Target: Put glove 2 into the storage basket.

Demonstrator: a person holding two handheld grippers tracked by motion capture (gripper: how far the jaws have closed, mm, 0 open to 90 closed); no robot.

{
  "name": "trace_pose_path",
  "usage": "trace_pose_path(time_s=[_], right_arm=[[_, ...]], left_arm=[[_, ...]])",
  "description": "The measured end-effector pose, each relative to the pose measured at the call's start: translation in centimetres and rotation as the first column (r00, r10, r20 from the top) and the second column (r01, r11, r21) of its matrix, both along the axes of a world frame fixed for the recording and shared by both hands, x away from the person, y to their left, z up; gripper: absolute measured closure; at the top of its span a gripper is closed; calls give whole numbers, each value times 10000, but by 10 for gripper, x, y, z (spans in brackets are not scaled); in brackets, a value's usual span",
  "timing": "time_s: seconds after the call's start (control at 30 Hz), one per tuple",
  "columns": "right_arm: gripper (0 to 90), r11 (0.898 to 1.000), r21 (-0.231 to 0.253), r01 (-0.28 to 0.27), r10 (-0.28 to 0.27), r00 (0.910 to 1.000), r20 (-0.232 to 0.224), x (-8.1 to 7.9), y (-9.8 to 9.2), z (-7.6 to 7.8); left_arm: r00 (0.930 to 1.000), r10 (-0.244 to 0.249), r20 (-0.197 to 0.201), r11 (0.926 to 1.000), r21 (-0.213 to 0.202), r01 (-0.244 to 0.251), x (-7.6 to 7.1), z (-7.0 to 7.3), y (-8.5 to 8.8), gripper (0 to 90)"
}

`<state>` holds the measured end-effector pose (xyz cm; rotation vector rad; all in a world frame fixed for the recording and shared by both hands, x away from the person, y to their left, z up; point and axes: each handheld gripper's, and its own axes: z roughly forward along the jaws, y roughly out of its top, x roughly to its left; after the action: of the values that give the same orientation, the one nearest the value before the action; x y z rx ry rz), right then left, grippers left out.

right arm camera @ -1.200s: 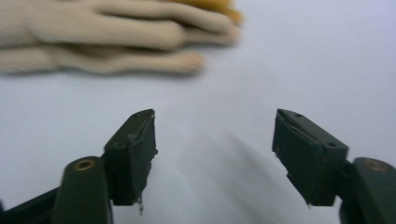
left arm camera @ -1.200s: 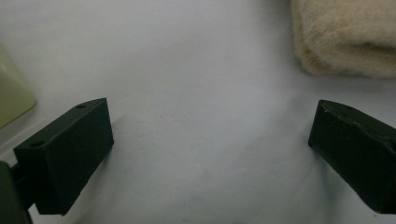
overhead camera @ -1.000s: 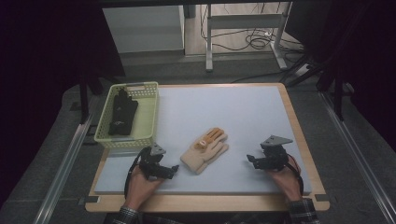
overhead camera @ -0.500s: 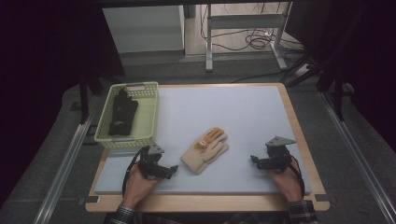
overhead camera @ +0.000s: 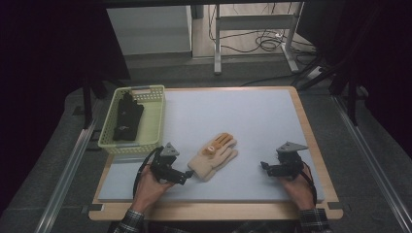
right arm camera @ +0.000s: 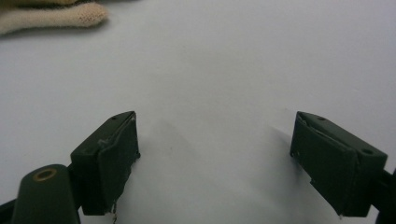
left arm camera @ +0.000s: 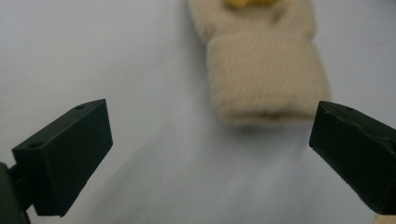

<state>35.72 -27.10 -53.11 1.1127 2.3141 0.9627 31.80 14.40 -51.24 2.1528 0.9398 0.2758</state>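
Observation:
A cream knit glove [overhead camera: 214,156] with orange-yellow patches lies flat on the pale mat, its cuff toward the person. My left gripper [overhead camera: 187,174] hovers just left of the cuff, jaws wide apart. In the left gripper view the cuff [left arm camera: 267,79] lies ahead of the left gripper [left arm camera: 210,158], slightly right of centre, untouched. My right gripper [overhead camera: 265,166] rests low over the mat to the right of the glove. Its jaws have just been opening and nothing is between them. In the right gripper view the right gripper [right arm camera: 215,154] frames bare mat, and a glove fingertip [right arm camera: 60,16] shows at the top left.
A yellow-green mesh basket [overhead camera: 154,121] stands at the table's left edge with dark items [overhead camera: 125,119] inside. The mat [overhead camera: 243,111] lies on a wooden-rimmed table [overhead camera: 214,211]. Metal rails run along both sides, and cables lie on the floor beyond.
My left gripper has lifted a little and moved right, closer to the glove's cuff. The right hand has stayed in place, and the glove has not moved.

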Motion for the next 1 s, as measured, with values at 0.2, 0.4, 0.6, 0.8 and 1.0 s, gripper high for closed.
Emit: trace_pose_path(time_s=[0.2, 0.4, 0.6, 0.8, 1.0], right_arm=[[150, 10000, 1, 3, -3, 10000, 3, 0, 0, 0], [149, 10000, 4, 2, -2, 10000, 3, 0, 0, 0], [149, 10000, 3, 4, -4, 10000, 4, 0, 0, 0], [150, 10000, 6, 2, -2, 10000, 0, 0, 0, 0], [150, 10000, 8, 4, -4, 10000, 0, 0, 0, 0]], left_arm=[[9989, -451, -116, 9987, 229, 454, 18, 7, -26, 0], [9964, -799, -280, 9952, 543, 814, 37, 5, -54, 0], [9935, -905, -696, 9929, 711, 955, 54, -5, -74, 0], [9888, -1187, -910, 9852, 1132, 1287, 51, -12, -93, 0], [9909, -962, -936, 9793, 1692, 1111, 54, -21, -101, 0]])
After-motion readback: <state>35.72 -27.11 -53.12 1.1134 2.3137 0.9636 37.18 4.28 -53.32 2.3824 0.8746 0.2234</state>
